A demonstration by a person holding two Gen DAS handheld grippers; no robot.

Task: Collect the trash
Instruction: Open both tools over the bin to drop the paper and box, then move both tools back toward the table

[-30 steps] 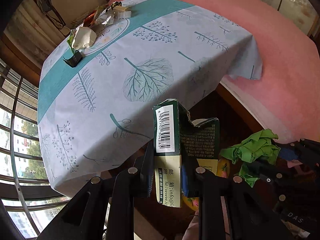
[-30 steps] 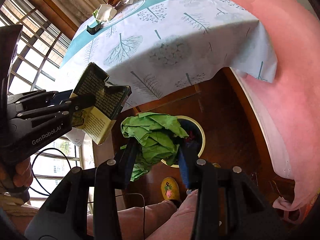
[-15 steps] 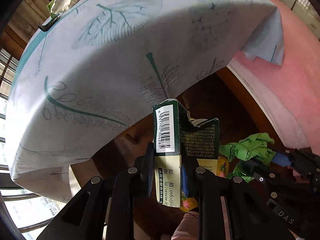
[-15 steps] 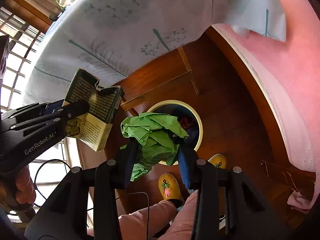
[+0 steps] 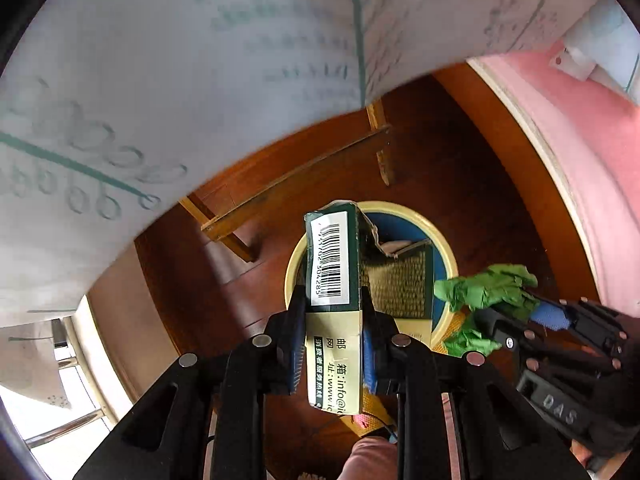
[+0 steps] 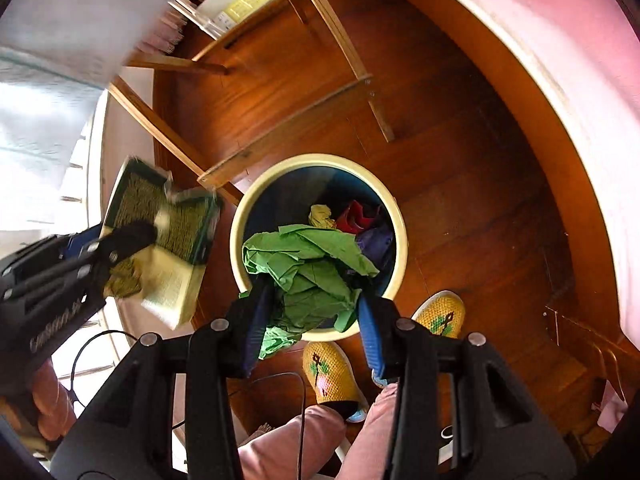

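The left gripper (image 5: 330,336) is clamped across the lower half of a torn dark-green and cream cardboard carton (image 5: 336,280), which hangs above the round cream-rimmed blue waste bin (image 6: 394,216) on the red-brown wooden floor (image 6: 472,168). The right gripper (image 6: 312,320) pinches a crumpled ball of green paper (image 6: 308,268) over the bin's near rim. The carton looks light and empty, its torn walls likely to buckle, so the firmer folded edges are the better hold. The paper looks weightless and springy; a loose tail dangles at its near left and may snag on a pad at release. Other scraps already lie in the bin.
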